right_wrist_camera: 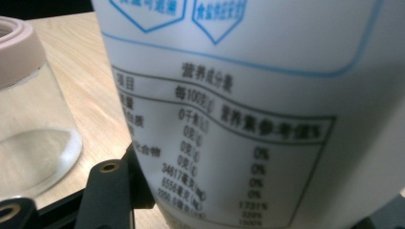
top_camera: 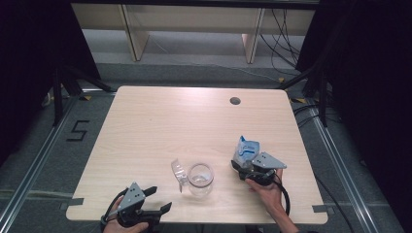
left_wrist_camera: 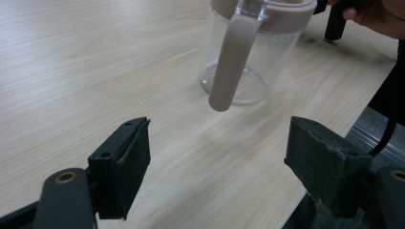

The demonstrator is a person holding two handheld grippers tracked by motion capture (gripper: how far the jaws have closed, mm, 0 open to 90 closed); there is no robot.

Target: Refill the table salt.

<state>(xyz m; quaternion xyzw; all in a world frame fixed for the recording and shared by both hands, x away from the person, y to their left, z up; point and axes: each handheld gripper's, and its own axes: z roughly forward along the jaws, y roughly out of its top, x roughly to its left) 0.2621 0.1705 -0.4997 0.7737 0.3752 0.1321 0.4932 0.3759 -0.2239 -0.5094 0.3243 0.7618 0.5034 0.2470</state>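
A clear glass jar (top_camera: 200, 178) with a beige rim stands near the table's front edge, its hinged lid (top_camera: 179, 173) flipped open to the left. In the left gripper view the jar (left_wrist_camera: 270, 62) stands just ahead, and the beige lid flap (left_wrist_camera: 231, 67) hangs down its side. My left gripper (top_camera: 160, 197) rests at the front left corner, open and holding nothing. A white and blue bag (top_camera: 247, 149) stands upright right of the jar, between the jaws of my right gripper (top_camera: 245, 164). Its printed label (right_wrist_camera: 248, 119) covers most of the right gripper view, with the jar (right_wrist_camera: 28, 119) at the left.
The wooden table (top_camera: 170, 116) has a round cable hole (top_camera: 235, 101) at the back right. Cables lie on the floor beyond and to the right. A "5" mark (top_camera: 77, 130) is on the floor at the left.
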